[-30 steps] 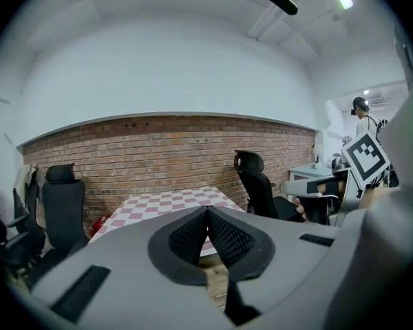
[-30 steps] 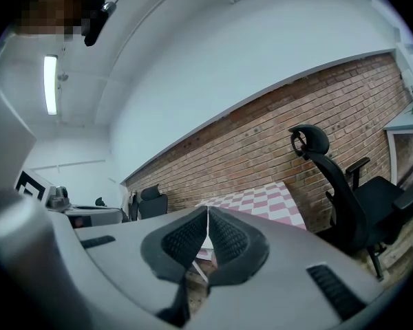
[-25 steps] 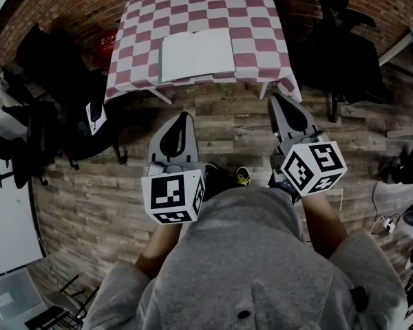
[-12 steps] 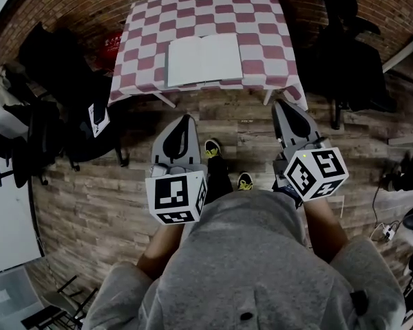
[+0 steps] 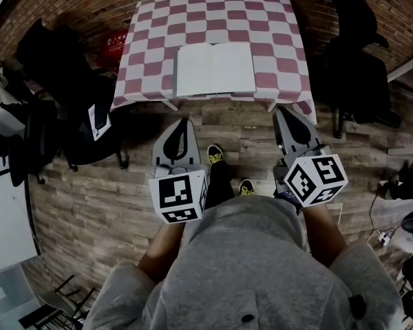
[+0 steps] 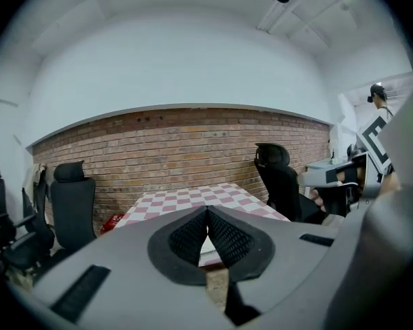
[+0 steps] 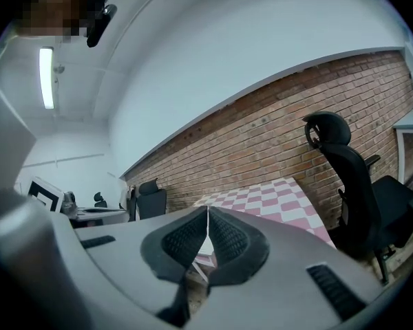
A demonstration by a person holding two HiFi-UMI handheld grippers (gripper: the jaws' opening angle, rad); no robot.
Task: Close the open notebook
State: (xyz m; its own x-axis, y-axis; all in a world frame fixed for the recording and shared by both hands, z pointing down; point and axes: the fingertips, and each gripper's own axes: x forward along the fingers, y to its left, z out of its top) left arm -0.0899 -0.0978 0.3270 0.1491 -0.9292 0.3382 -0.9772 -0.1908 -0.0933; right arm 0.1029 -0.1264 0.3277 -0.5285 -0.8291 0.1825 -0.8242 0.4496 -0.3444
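The open notebook [image 5: 215,69] lies flat with its white pages up, near the front edge of the table [image 5: 275,19], which has a red-and-white chequered cloth. My left gripper [image 5: 183,120] and right gripper [image 5: 282,110] hang over the wood floor, short of the table's front edge and apart from the notebook. Both point toward the table. In the left gripper view the left gripper [image 6: 207,210] has its jaws pressed together with nothing between them. The right gripper view shows the right gripper [image 7: 207,210] the same way. A sliver of white page [image 6: 206,255] shows past the left jaws.
Black office chairs stand left [image 5: 55,115] and right [image 5: 354,60] of the table. A red object [image 5: 117,41] lies by the table's far left corner, against the brick wall. The person's shoes [image 5: 215,155] are on the plank floor between the grippers. Cables [image 5: 385,236] lie at the right.
The table and notebook have come nearer and lower in the head view. Both grippers have advanced toward the table's front edge, still shut.
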